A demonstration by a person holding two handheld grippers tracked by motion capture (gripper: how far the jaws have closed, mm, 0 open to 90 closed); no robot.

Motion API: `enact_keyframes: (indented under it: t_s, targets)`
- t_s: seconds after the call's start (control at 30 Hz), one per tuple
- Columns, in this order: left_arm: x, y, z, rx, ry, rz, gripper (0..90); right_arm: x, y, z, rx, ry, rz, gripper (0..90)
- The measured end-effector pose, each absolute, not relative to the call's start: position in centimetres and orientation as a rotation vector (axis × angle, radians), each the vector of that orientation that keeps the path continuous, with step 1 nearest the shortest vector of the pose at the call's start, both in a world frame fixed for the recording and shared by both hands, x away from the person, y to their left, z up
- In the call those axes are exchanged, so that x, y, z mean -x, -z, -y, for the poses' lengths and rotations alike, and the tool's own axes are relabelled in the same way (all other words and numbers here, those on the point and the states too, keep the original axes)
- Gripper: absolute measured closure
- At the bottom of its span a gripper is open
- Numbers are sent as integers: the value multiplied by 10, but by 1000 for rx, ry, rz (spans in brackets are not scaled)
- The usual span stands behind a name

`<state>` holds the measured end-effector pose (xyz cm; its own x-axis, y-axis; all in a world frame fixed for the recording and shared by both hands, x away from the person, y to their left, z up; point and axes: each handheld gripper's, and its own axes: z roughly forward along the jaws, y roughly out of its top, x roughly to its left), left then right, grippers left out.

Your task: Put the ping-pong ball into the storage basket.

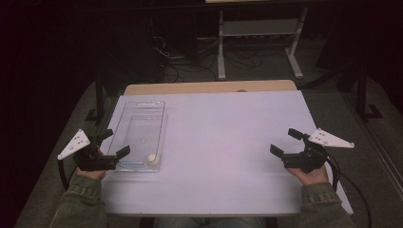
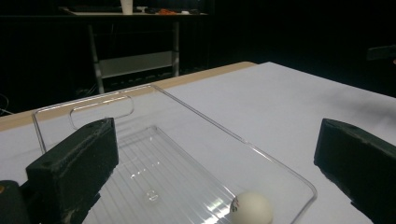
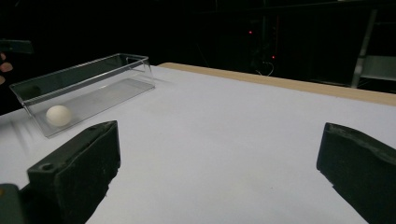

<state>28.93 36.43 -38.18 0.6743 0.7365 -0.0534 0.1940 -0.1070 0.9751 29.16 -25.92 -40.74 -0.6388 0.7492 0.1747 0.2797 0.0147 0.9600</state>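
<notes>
At the near end of the clear tray on my left sits the white ball, just ahead of my left claw, which is spread wide and empty. I judge I should dip over the rim and straddle it squarely. My right claw waits open, well apart, over the desk

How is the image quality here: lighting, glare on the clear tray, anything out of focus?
High view: the white table is lit, the surroundings nearly black, and the picture is soft. Left gripper view: bright glints along the clear tray rim and ribbed floor; the white ball reads clearly, and the near jaws look soft. Right gripper view: the tray walls look grey against the dark background, and the ball is slightly blurred.
</notes>
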Motion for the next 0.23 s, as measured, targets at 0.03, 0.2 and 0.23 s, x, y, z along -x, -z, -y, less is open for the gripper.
enact_keyframes:
  t_s: [0.03,0.2,0.23]
  targets:
    - [-288,382,-364,-1650,-542,-765,0,-292,408,259,-1052,-1661,-1914,0]
    - [-285,382,-362,-1647,-551,-760,0,-291,408,258,-1046,-1656,-1918,0]
    - [-285,382,-362,-1647,-554,-761,0,-291,408,258,-1046,-1658,-1919,0]
